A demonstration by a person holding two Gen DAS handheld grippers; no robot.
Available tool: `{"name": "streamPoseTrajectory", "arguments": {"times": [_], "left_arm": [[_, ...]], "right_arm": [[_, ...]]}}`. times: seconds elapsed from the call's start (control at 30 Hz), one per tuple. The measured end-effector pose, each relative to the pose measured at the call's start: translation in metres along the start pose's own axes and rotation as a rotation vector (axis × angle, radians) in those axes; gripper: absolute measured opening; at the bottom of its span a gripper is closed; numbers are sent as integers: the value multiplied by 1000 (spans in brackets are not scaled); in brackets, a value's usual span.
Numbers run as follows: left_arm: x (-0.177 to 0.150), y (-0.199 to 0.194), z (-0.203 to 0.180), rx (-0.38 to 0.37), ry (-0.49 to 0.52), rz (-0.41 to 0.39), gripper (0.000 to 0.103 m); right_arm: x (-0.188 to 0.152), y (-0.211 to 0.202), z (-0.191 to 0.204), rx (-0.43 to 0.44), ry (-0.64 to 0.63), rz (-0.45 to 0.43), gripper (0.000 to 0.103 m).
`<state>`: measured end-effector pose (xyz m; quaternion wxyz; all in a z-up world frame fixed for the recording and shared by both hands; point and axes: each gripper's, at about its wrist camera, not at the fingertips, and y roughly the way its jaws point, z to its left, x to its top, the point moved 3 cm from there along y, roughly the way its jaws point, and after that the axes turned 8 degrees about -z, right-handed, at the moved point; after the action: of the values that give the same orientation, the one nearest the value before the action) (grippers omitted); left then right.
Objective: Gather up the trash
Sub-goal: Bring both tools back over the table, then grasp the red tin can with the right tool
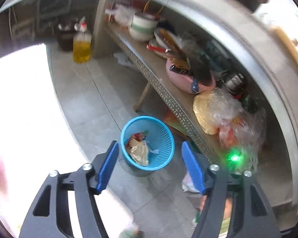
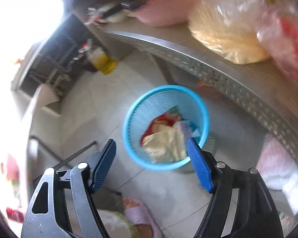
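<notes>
- The left gripper points steeply downward, its two blue fingers spread wide apart with nothing between the pads.
- Its fingertips sit at 10 and 2 o'clock from the black linkage arms.
- The right gripper also tilts steeply down, jaws wide and empty, blue fingers splayed outward.
- A foot in a lilac slipper shows at 6 o'clock below the right gripper.

place: home kitchen storage corner | signs: bowls and food bags on shelf | oil bottle on tiled floor left of shelf
</notes>
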<state>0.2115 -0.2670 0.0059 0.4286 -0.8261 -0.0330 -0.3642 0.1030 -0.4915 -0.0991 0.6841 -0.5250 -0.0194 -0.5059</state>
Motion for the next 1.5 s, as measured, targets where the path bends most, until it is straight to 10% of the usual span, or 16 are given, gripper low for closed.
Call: {"name": "streamPoseTrajectory", "arguments": {"times": [0.47,0.73,1.27,1.5], "left_arm": [[-122,-205,100,190,-116,-361,82],[-168,-300,171,347,-245,-573,87],[-170,-314,231,325,-364,-631,87],[-186,-302,234,381,-345,-603,87]], "right_arm": [[-3,-90,172,406,-298,-92,82],[-64,-70,292,608,-514,51,86],[-79,-18,378,575,-432,216,80],[-120,-47,409,787,-549,273,80]]}}
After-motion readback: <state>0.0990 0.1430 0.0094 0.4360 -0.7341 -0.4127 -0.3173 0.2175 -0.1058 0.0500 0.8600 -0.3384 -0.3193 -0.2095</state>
